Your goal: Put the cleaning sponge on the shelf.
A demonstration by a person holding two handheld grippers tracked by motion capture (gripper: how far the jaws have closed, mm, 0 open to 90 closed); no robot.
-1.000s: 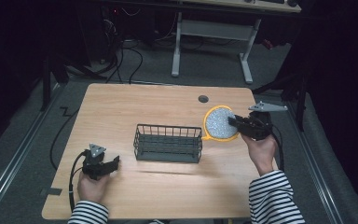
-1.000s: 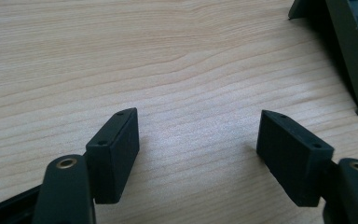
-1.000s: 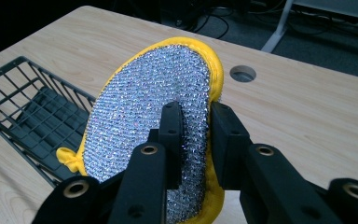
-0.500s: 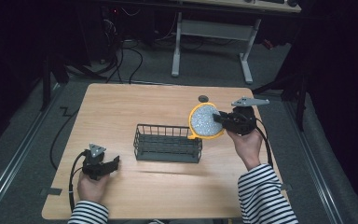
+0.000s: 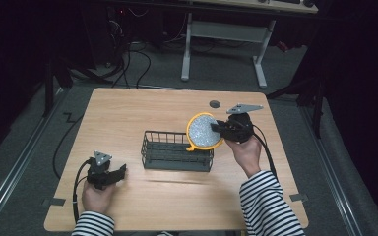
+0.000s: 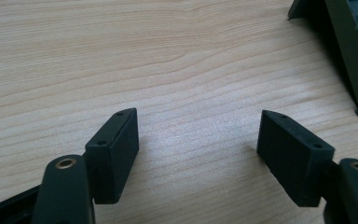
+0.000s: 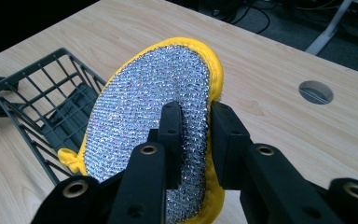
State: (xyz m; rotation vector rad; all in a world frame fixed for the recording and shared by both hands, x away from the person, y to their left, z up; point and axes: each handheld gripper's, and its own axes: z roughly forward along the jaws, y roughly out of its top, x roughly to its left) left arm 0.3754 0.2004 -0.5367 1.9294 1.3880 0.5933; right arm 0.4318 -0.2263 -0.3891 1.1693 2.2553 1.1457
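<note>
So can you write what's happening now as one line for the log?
right gripper: shut on scrub pad | pad: held over right end of wire basket | left gripper: open, nothing in it, on table

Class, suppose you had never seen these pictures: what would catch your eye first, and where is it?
The glittering silver scouring pad with a yellow rim, pinched on edge in the right gripper, hangs over the right end of the dark wire basket at mid-table. Near the front left corner, the left gripper rests with jaws apart on the bare wooden table.
</note>
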